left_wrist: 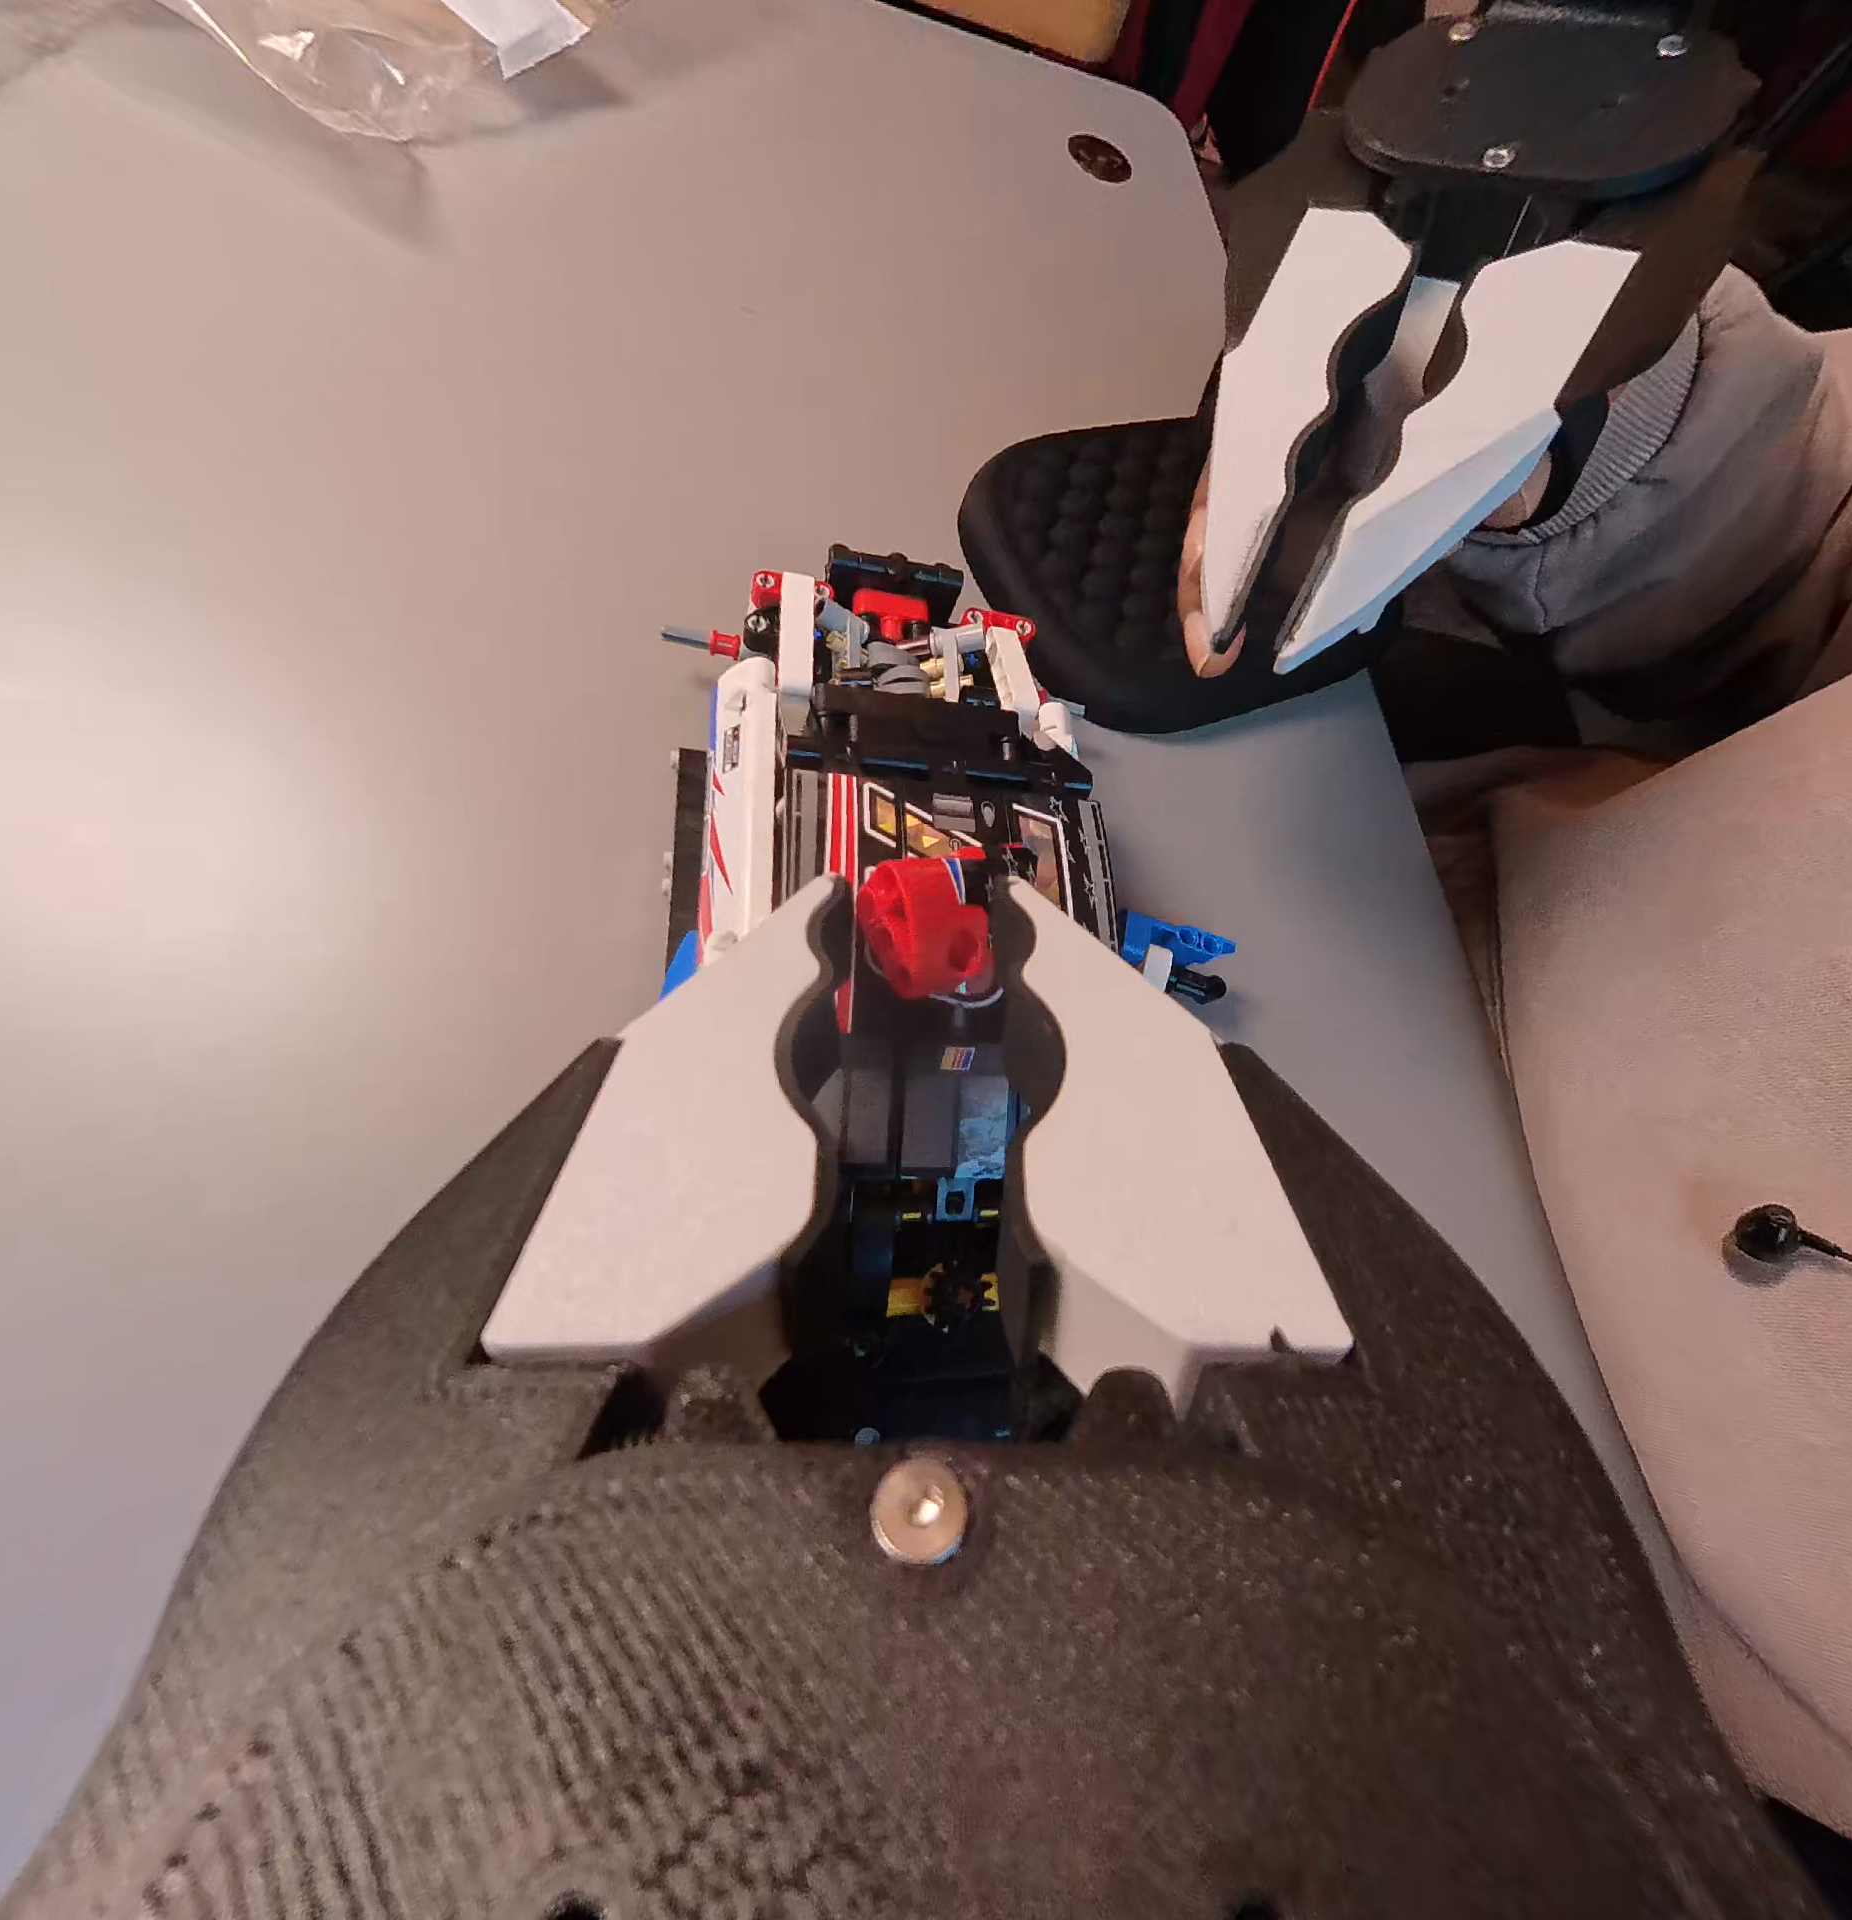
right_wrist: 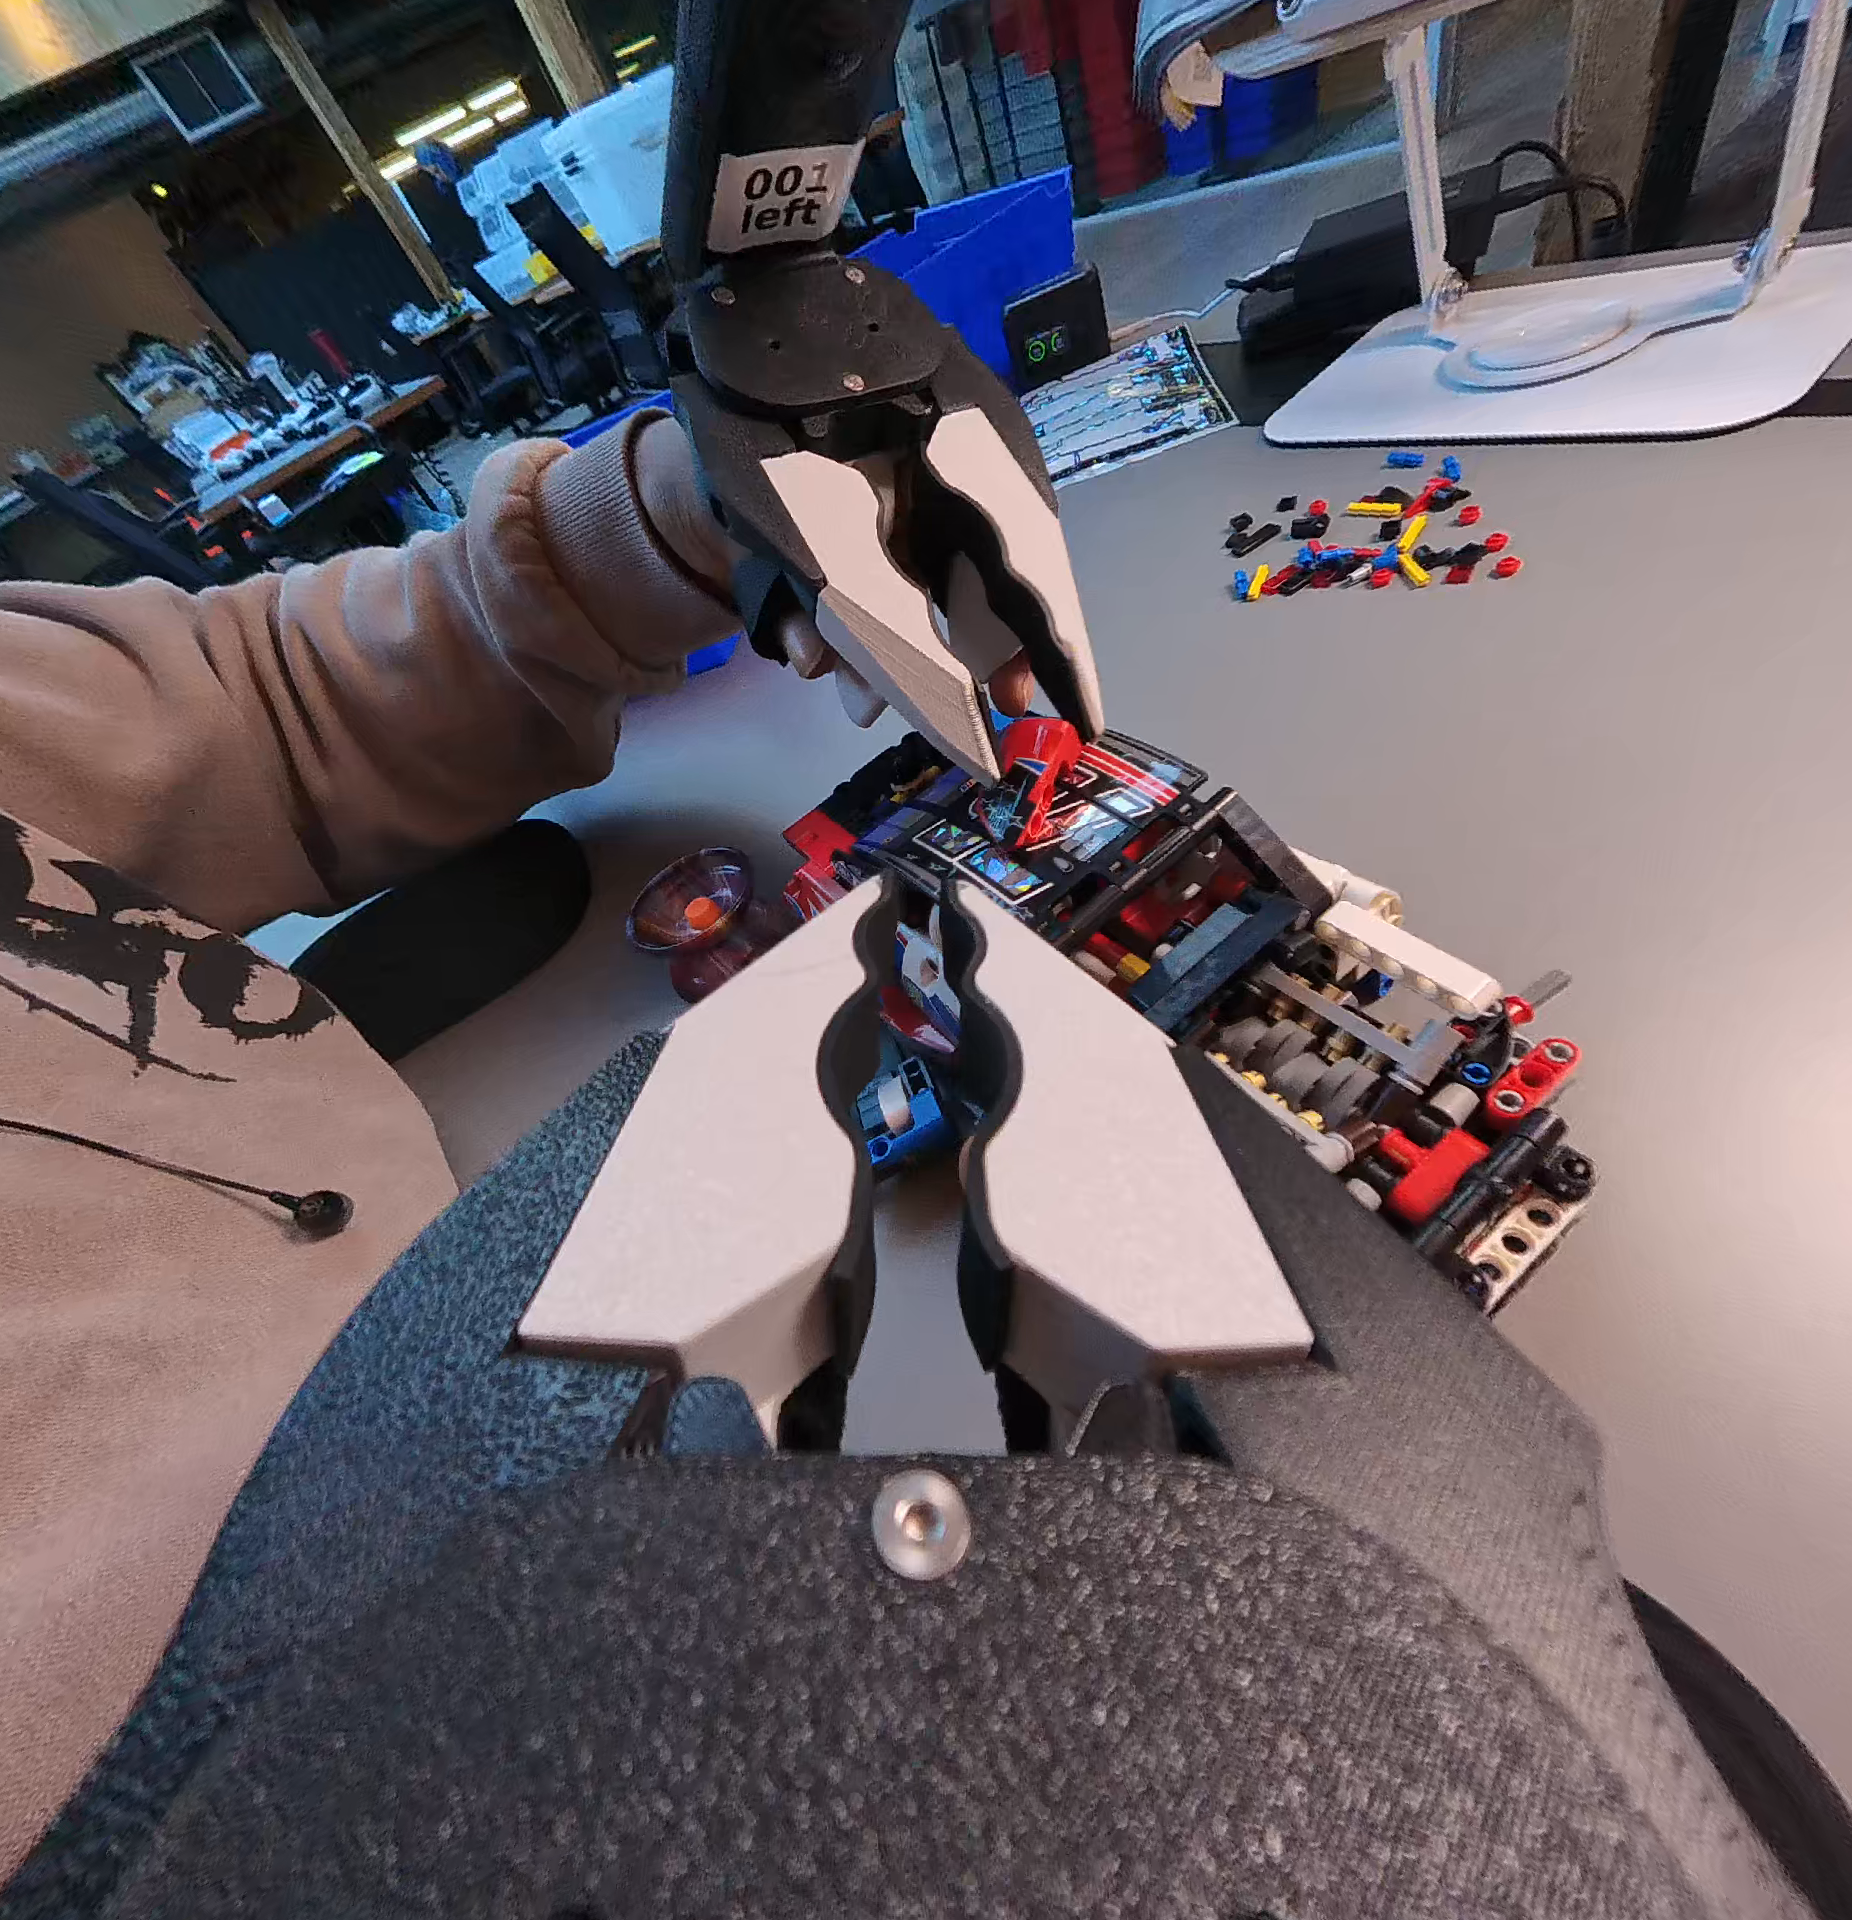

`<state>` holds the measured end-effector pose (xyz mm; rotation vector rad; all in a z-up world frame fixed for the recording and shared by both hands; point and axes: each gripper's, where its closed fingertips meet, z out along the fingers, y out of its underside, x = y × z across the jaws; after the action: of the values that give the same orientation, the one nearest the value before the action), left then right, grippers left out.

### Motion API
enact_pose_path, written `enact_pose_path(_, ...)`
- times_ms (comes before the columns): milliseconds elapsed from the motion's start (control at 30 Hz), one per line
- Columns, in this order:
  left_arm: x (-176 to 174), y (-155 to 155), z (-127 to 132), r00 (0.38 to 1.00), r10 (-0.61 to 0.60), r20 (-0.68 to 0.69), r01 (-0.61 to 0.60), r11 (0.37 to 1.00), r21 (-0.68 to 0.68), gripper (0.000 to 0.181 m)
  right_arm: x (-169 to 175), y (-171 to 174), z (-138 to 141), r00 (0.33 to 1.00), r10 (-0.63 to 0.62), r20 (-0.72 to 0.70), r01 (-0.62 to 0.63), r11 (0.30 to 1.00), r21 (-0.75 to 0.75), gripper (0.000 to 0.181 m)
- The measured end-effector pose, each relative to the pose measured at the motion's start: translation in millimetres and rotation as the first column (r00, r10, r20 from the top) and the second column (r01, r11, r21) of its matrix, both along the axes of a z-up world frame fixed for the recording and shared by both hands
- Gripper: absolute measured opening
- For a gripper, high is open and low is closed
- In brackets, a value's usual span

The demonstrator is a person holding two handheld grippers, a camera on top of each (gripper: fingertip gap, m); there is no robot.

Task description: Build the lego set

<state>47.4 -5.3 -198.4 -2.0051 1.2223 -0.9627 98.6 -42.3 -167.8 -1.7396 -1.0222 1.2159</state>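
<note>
In the left wrist view, my left gripper [left_wrist: 922, 935] pinches a red piece [left_wrist: 927, 935] at frame centre, over the Lego car [left_wrist: 901, 769] on the grey table [left_wrist: 330, 727].

In the right wrist view, my right gripper [right_wrist: 917, 899] hangs nearly closed and empty, low centre, above the car; loose bricks [right_wrist: 1369, 540] lie upper right.

This is a big workshop. The grey table [right_wrist: 1680, 727] sits at the front. Behind it are more work tables [right_wrist: 309, 436] piled with tools and parts. Blue bins [right_wrist: 984, 249] stand just behind the grey table. Long lights [right_wrist: 465, 114] glow high above the far tables. Loose little bricks [right_wrist: 1369, 545] lie on the grey table.
</note>
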Motion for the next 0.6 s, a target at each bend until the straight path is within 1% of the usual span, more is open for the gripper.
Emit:
enact_pose_path(67, 0.7, 0.7, 5.6, 0.999, 0.017, 0.029, -0.018, 1.000, 0.024, 0.028, 1.5, -2.9, 0.9, 1.000, 0.002, 0.006, -0.002, 1.000, 0.020, 0.005)
enact_pose_path(200, -3.4, -5.0, 33.6, 0.988, 0.076, 0.136, -0.093, 0.988, 0.125, 0.037, 9.4, -8.1, 3.4, 1.000, -0.013, 0.010, 0.012, 0.997, 0.078, 0.005)
enact_pose_path(267, -10.7, -17.1, 41.2, 0.985, 0.099, 0.139, -0.126, 0.973, 0.194, 0.042, 16.1, -11.0, 1.8, 0.999, -0.028, 0.019, 0.026, 0.994, 0.109, 0.005)
enact_pose_path(333, -19.9, -34.9, 42.9, 0.985, 0.124, 0.117, -0.150, 0.957, 0.250, 0.047, 23.4, -14.4, -2.7, 0.998, -0.044, 0.034, 0.039, 0.991, 0.128, 0.006)
enact_pose_path(400, -30.7, -56.3, 38.2, 0.984, 0.160, 0.082, -0.177, 0.945, 0.275, 0.052, 30.7, -18.5, -7.1, 0.997, -0.058, 0.044, 0.051, 0.989, 0.141, 0.008)
enact_pose_path(533, -50.7, -104.6, 10.3, 0.970, 0.239, -0.037, -0.221, 0.939, 0.265, 0.065, 43.7, -30.3, -10.6, 0.997, -0.072, 0.033, 0.066, 0.985, 0.160, 0.009)
enact_pose_path(600, -58.0, -125.2, -1.4, 0.955, 0.286, -0.075, -0.257, 0.927, 0.273, 0.070, 49.4, -35.5, -10.7, 0.997, -0.078, 0.019, 0.074, 0.984, 0.165, 0.010)
